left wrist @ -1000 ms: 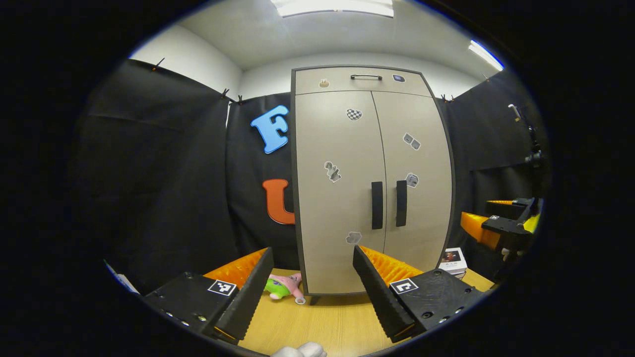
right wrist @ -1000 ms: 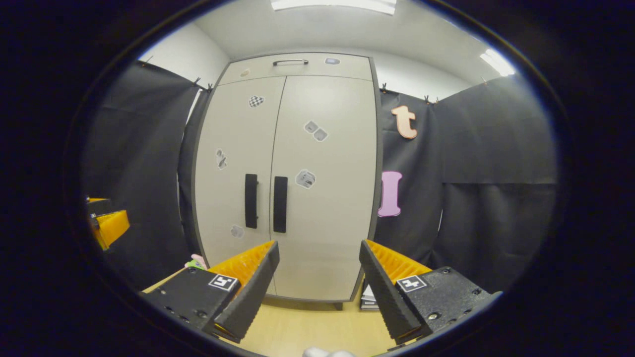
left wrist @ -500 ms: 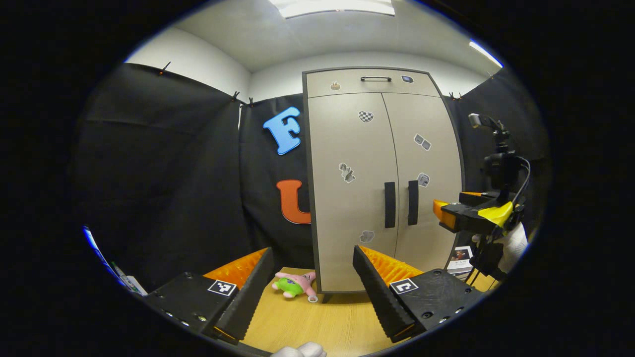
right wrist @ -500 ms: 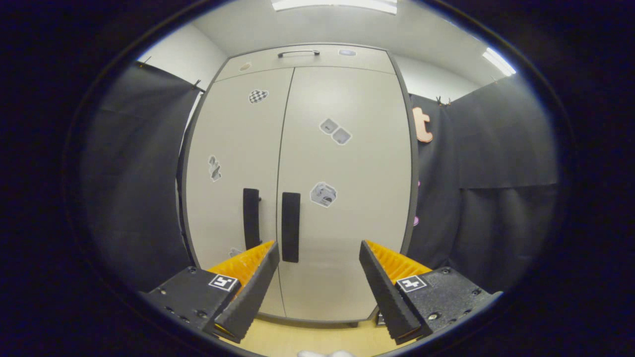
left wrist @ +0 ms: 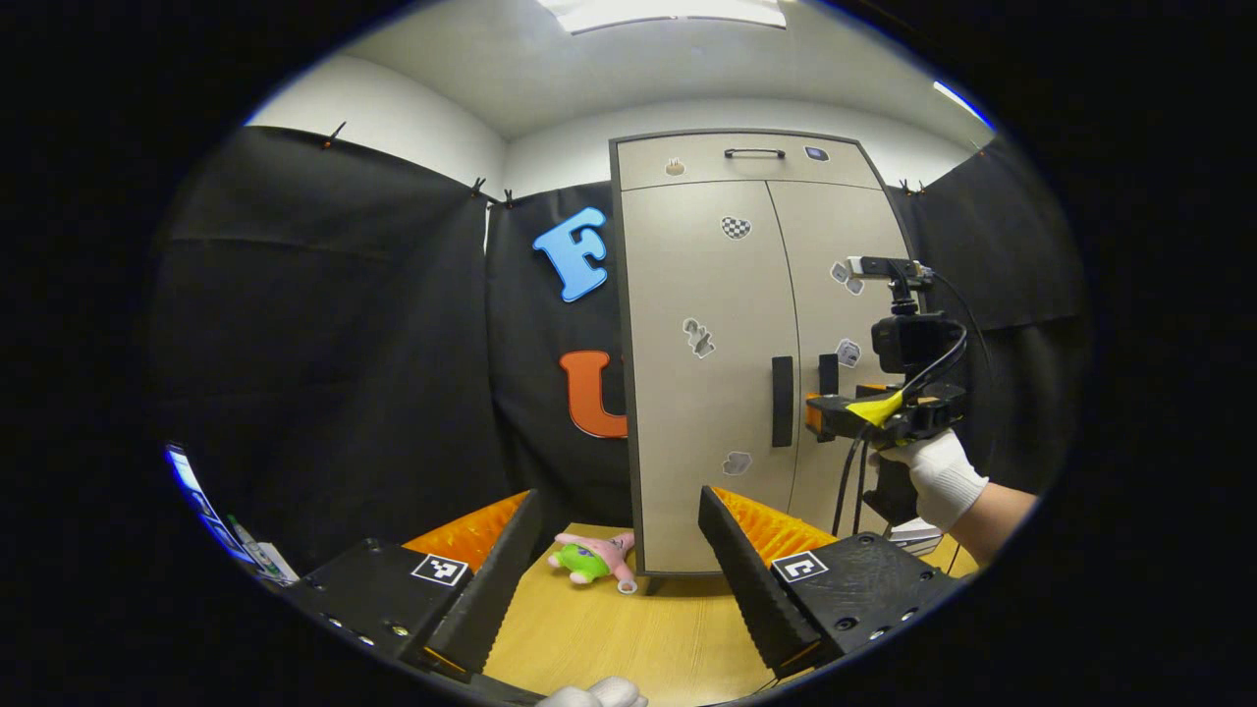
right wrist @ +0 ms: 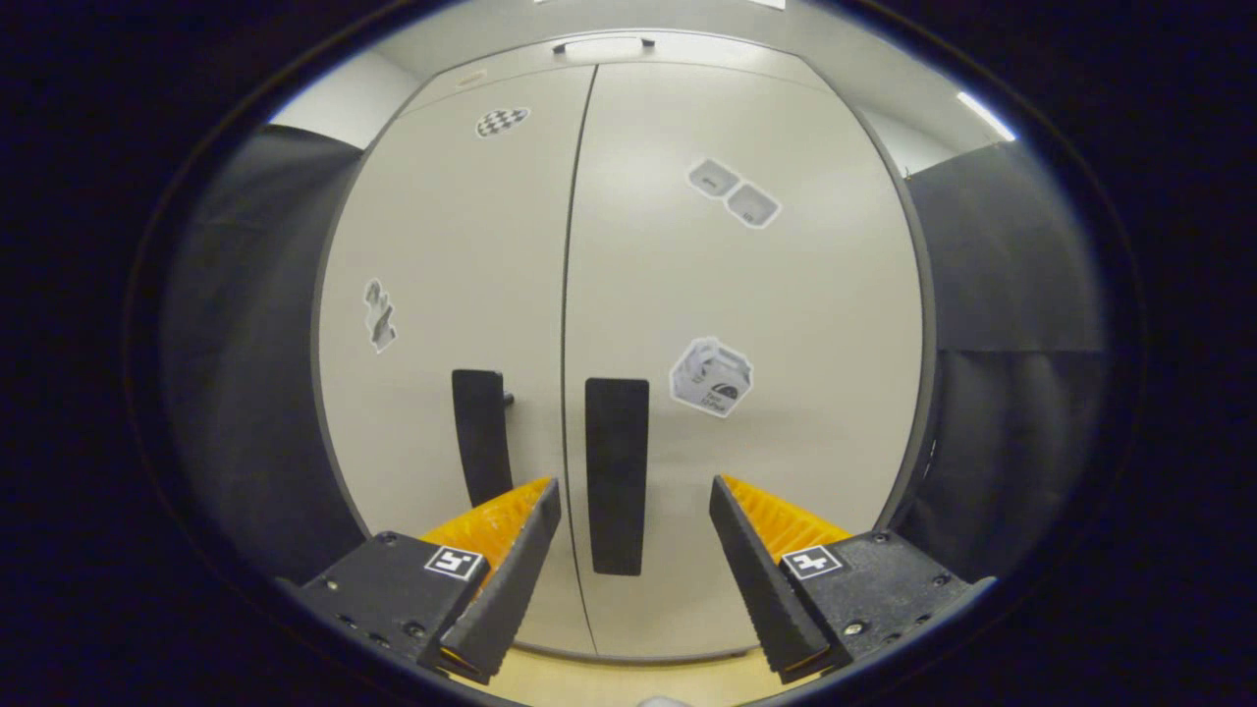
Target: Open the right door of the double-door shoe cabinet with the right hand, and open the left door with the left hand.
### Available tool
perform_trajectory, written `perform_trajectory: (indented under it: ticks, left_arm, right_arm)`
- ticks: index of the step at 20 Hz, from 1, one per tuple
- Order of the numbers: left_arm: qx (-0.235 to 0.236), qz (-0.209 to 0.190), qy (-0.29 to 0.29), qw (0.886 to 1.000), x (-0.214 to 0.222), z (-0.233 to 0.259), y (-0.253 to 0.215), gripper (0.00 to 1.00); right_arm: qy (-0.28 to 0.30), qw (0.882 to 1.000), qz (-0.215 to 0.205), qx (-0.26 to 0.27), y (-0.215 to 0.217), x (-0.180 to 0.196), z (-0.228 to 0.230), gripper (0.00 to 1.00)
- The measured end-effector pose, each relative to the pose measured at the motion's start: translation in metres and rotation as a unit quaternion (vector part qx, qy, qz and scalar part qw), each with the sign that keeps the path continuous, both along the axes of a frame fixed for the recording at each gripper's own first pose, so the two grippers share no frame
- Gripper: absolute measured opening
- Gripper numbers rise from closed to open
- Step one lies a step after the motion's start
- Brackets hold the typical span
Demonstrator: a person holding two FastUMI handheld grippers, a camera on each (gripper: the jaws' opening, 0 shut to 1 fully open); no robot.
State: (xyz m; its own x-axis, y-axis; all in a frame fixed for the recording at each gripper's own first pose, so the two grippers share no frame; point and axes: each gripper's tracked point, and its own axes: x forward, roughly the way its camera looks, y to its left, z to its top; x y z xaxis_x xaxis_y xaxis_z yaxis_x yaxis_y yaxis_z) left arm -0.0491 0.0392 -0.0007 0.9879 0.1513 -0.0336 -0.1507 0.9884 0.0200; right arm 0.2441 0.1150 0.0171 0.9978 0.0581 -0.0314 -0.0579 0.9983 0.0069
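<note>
The shoe cabinet [right wrist: 628, 324] stands on the desk [left wrist: 628, 628] against the booth wall, both doors shut. The right door's handle [right wrist: 617, 476] sits between the fingers of the right gripper [right wrist: 633, 579], which is spread wide and holds nothing, close up but not yet closing on it. The left gripper [left wrist: 609, 579], equally wide and empty, hangs well back near a plush toy [left wrist: 592, 558]. The two handles [left wrist: 782, 401] sit close together, so closing off-centre could nip the wrong one or slip off its flat face. Compared with a second ago, the right gripper has come much nearer to the doors; the left has barely moved.
</note>
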Motion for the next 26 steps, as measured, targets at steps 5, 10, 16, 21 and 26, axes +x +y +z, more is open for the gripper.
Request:
perform_trajectory:
  ticks: [5,10,16,21,26]
  left_arm:
    - [-0.004,0.005,-0.001,1.000,-0.001,0.003,0.002,0.96]
    - [-0.004,0.006,-0.003,1.000,-0.002,0.004,0.005,0.96]
    - [-0.011,-0.005,-0.007,1.000,-0.004,0.003,0.001,0.96]
    - [-0.012,-0.010,-0.013,1.000,-0.012,0.005,0.000,0.96]
    - [-0.017,-0.014,-0.016,1.000,-0.019,0.003,0.000,0.96]
  right_arm:
    - [0.024,0.999,-0.009,0.020,0.003,0.019,-0.008,0.80]
    - [0.025,1.000,-0.008,0.013,0.008,0.023,-0.012,0.42]
    - [0.024,1.000,0.010,-0.007,0.008,0.020,-0.013,0.22]
    - [0.028,0.999,0.026,-0.010,0.007,0.005,-0.015,0.20]
    - [0.027,0.999,0.031,-0.016,-0.005,-0.027,-0.016,0.20]
